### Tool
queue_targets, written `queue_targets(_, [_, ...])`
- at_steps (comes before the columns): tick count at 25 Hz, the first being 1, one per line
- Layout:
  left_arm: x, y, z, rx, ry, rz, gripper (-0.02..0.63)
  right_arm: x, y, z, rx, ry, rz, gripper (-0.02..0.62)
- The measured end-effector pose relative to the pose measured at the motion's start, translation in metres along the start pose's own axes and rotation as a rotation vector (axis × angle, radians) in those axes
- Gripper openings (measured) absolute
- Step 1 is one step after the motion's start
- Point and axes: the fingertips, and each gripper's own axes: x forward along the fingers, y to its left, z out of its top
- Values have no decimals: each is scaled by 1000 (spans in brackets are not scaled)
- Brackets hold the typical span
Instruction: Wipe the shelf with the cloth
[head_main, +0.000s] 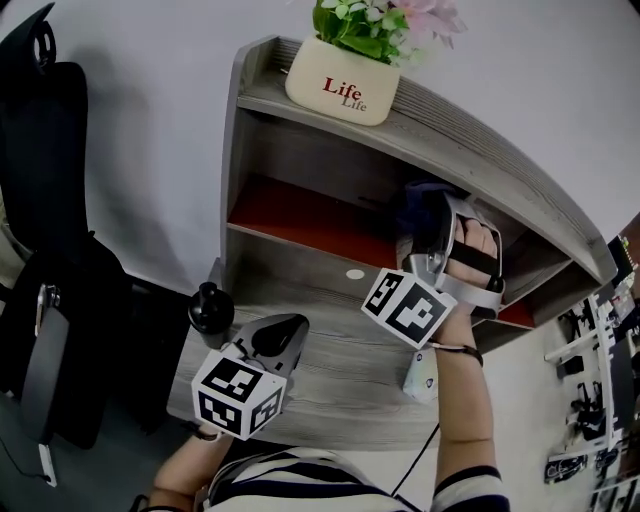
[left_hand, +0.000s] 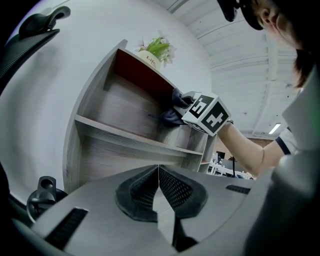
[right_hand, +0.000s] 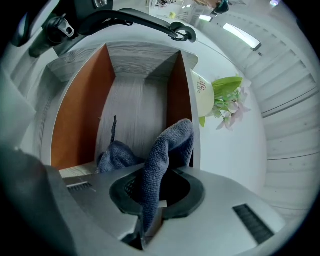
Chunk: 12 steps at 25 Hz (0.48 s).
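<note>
Gripping one blue-grey cloth (right_hand: 170, 145), the right gripper (right_hand: 155, 200) has its jaws clenched on a fold. The rest bunches just ahead of its tips, inside a red-lined compartment of the one wooden shelf unit (head_main: 300, 150). The left gripper (left_hand: 158, 192) has its jaws pressed together on nothing, low over the desk top (head_main: 340, 380), well back from the shelf. One white flowerpot (head_main: 343, 82) stands on top, above the right gripper.

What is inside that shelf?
The right gripper, shut on a blue cloth, reaches into a compartment of the shelf. Whatever lies beneath them is covered.
</note>
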Motion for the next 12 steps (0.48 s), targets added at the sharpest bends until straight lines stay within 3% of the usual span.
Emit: queue_targets(12, [-4,2,-4,-8,9,10,17,-6,47,0,-18,6,125,44])
